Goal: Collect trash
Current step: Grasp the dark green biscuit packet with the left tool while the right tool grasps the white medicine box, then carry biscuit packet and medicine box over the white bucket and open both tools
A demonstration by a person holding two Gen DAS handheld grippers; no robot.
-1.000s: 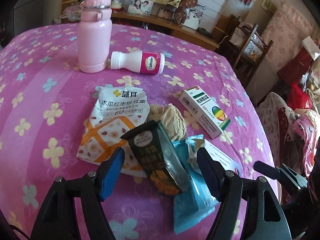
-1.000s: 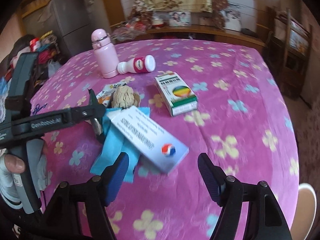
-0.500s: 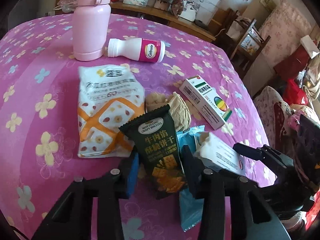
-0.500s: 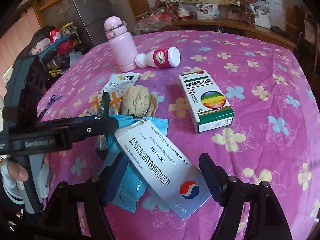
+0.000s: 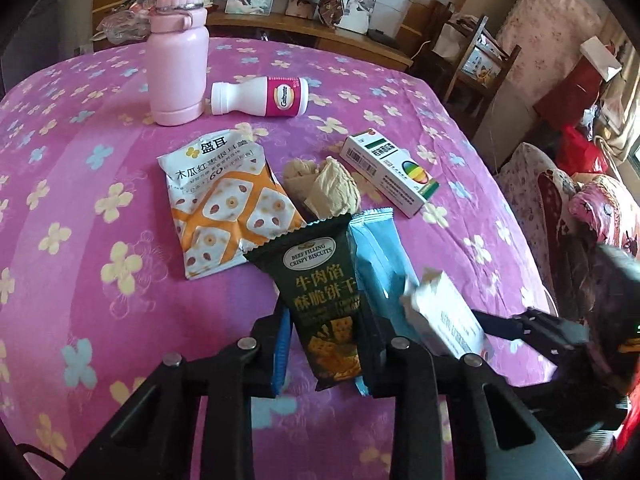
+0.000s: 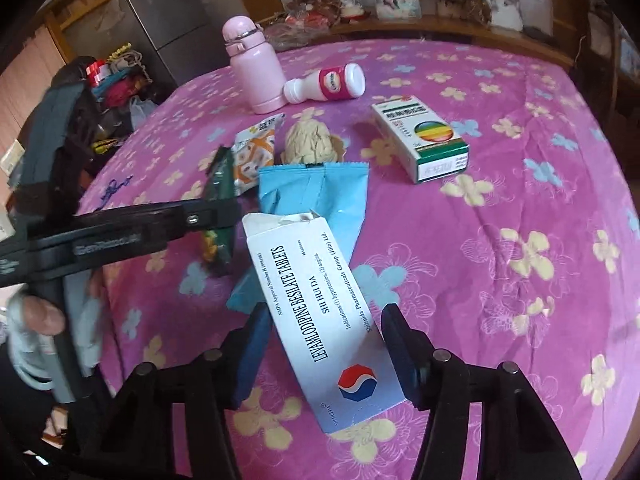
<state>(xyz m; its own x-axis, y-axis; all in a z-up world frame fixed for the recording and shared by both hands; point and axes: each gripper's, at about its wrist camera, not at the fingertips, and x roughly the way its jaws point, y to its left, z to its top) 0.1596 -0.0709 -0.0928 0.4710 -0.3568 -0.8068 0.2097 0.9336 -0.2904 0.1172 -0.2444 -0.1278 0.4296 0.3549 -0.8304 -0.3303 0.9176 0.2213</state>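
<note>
My left gripper is shut on a dark green biscuit wrapper, held just above the table; it also shows in the right wrist view. My right gripper is shut on a white tablet box, seen at the right of the left wrist view. A light blue wrapper lies under both. An orange and white snack bag, a crumpled beige paper ball and a green and white medicine box lie further out.
A pink flask stands at the far side of the flowered pink tablecloth. A white and pink bottle lies on its side beside it. Chairs and a shelf stand beyond the table's far edge.
My left gripper has closed on the green biscuit wrapper and lifted its near end. My right gripper has moved in and closed on the white tablet box.
</note>
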